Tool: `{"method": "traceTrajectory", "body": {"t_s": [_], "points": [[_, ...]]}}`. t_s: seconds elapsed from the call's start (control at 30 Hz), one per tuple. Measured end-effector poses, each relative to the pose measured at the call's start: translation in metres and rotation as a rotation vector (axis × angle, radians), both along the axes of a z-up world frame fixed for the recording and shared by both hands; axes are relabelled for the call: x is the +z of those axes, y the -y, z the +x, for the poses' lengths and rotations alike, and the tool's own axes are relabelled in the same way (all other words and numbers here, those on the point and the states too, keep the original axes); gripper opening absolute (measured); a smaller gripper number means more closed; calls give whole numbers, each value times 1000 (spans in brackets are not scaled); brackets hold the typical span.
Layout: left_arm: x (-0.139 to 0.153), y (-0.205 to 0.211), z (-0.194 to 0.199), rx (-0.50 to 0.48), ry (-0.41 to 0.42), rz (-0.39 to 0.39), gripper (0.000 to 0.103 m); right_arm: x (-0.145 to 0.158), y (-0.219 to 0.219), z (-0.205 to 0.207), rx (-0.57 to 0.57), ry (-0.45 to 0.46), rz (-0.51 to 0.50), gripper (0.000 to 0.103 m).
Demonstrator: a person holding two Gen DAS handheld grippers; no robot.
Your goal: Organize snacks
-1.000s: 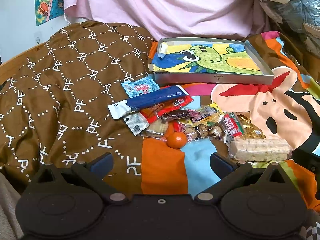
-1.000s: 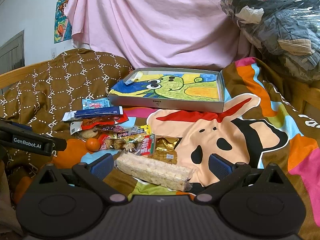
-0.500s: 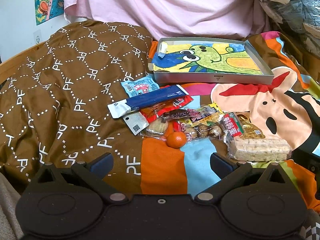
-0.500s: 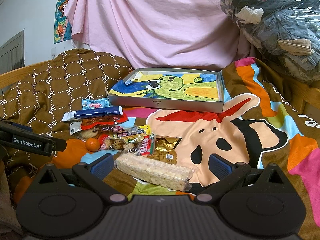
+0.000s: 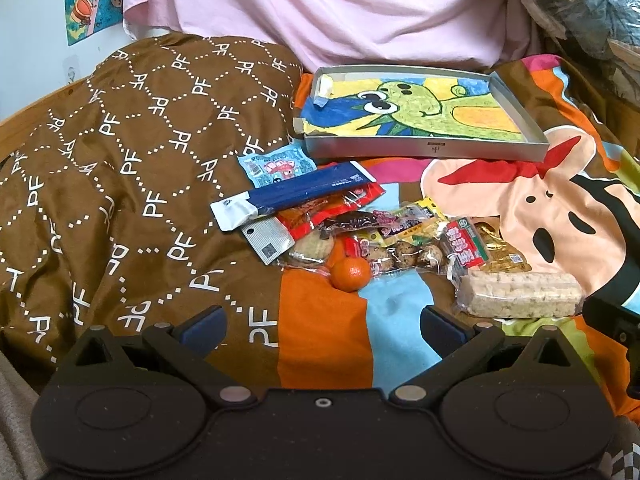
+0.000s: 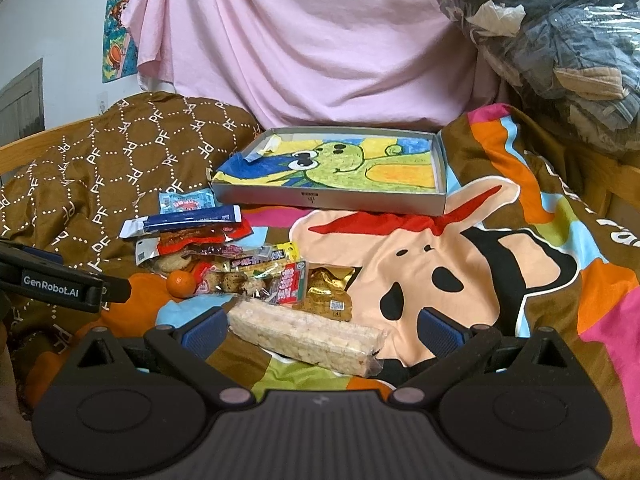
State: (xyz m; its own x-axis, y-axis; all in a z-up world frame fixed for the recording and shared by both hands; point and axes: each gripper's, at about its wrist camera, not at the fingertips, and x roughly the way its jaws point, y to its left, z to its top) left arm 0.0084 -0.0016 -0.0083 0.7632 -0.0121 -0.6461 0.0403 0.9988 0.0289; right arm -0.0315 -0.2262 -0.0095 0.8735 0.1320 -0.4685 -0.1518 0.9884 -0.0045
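A pile of snack packets lies on the bed quilt. It holds a long blue packet [image 5: 296, 194], a small orange [image 5: 351, 274], a bag of speckled eggs [image 5: 404, 256], a gold packet [image 6: 328, 292] and a wrapped rice-crisp bar [image 5: 520, 294], also in the right wrist view [image 6: 308, 340]. A shallow grey box [image 5: 424, 148] with a green cartoon drawing inside sits beyond the pile. My left gripper [image 5: 322, 326] is open, just short of the orange. My right gripper [image 6: 320, 326] is open, with the rice-crisp bar between its fingers, untouched.
A brown patterned quilt [image 5: 120, 160] bulges at the left. A pink sheet [image 6: 320, 40] hangs behind. A plastic bag of clothes [image 6: 560, 40] sits at the back right. The left gripper's body [image 6: 60, 280] shows at the left of the right wrist view.
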Motion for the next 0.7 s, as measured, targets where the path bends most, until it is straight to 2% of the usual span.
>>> {"method": "traceTrajectory", "body": {"t_s": [0.53,0.7], "points": [[6,10,46,-97,-45,56,102,-11,8,51,36,-159,-25,103],[6,12,61,-123,-59,62,102,-12,4,65,47,-176,-34,103]]}}
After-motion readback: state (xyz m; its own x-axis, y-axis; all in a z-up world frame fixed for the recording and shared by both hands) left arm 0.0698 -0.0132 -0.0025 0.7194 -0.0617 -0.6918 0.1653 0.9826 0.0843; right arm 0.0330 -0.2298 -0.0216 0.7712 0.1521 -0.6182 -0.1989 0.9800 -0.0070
